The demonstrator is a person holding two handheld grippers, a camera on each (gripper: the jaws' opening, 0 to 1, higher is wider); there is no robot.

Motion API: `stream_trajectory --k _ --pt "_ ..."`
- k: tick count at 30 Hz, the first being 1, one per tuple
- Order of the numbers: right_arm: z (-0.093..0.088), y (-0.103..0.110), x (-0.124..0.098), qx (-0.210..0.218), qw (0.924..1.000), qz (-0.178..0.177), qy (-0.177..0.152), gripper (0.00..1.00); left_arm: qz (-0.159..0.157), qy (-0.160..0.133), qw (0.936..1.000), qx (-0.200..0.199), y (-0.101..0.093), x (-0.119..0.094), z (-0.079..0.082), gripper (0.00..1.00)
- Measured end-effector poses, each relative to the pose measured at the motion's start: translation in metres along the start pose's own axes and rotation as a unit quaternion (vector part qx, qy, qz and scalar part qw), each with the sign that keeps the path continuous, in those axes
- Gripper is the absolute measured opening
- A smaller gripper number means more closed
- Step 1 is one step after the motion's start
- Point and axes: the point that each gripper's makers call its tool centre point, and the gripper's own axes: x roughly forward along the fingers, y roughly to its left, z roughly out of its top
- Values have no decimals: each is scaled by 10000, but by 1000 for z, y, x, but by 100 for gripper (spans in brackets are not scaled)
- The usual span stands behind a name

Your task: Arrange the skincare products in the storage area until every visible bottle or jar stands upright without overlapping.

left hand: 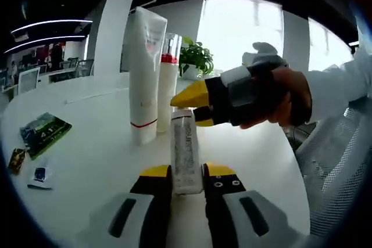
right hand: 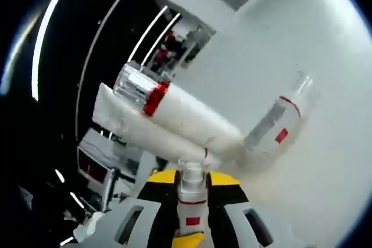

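My left gripper [left hand: 187, 171] is shut on the lower end of a small white bottle [left hand: 185, 149] with grey print. Held by a hand, my right gripper [left hand: 196, 109] comes in from the right, its yellow fingertips either side of that bottle's top. In the right gripper view, my right gripper [right hand: 192, 179] is shut on a small bottle [right hand: 191, 193] with a clear cap and a red label. Behind stand a tall white tube [left hand: 145, 79] [right hand: 131, 126] and a white bottle with a red band and clear cap [left hand: 169, 68] [right hand: 174, 108], side by side.
Another pale bottle with a red label [right hand: 278, 125] shows on the white table [left hand: 87, 120]; I cannot tell whether it stands or lies. Several sachets [left hand: 43, 133] lie at the left. A potted plant [left hand: 195, 57] stands at the back. A mesh chair [left hand: 337, 166] is at the right.
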Motion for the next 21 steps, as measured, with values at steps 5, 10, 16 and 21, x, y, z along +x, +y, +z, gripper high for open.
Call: stream_trajectory --k 5,10,16,21 --pt "11 23 -1 -1275 9913 -1 -324 11 376 187 9986 312 10 10 5 19" --pt "12 43 -1 -2442 9684 -49 -498 11 582 297 9972 373 24 16 8 20" --pt "5 59 1 -3584 9318 -125 -570 11 709 510 9946 562 28 17 5 21" --pt "5 58 2 -3635 9298 -161 -550 11 814 623 9929 598 31 15 1 27"
